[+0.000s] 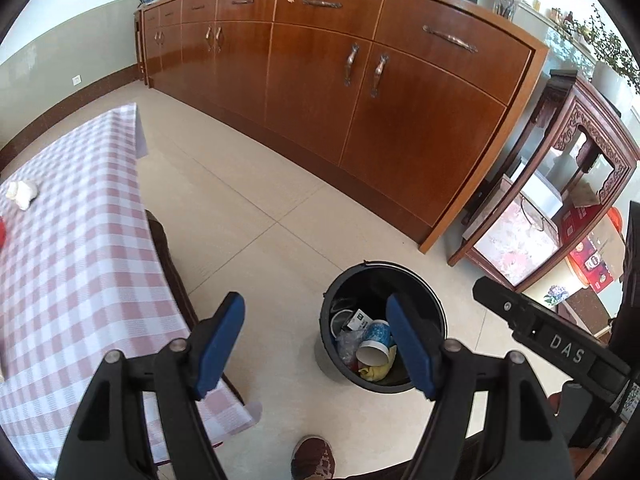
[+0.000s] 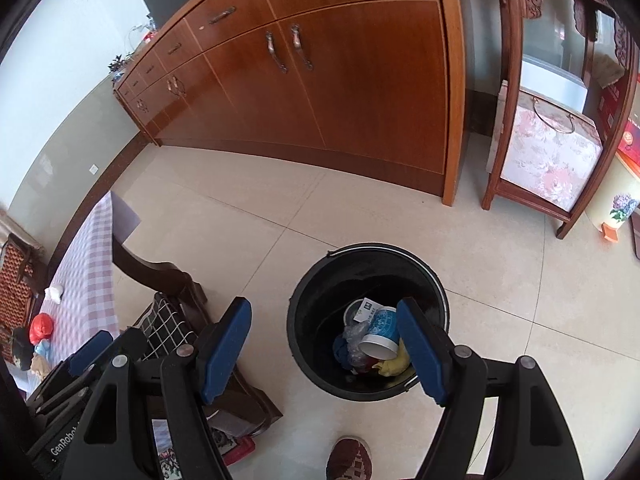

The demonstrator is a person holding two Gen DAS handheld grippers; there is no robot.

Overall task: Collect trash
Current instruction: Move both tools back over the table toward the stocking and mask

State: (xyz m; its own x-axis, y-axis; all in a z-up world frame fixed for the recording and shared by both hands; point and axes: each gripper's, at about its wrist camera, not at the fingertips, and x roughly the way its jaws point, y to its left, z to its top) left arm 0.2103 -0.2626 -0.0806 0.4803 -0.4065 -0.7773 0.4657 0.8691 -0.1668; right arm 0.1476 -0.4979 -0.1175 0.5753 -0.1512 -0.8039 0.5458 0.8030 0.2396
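Note:
A black bin stands on the tiled floor below both grippers. It holds a blue and white paper cup, crumpled clear plastic, a white card and something yellow. My left gripper hangs open above the floor just left of the bin, with nothing between its blue pads. My right gripper is open over the bin's left rim, also holding nothing. On the pink checked table lie a white crumpled tissue and a red item.
A long wooden cabinet runs along the back. A carved dark stand with a floral box is to its right. A dark wooden chair stands by the table. A person's shoe is in front of the bin.

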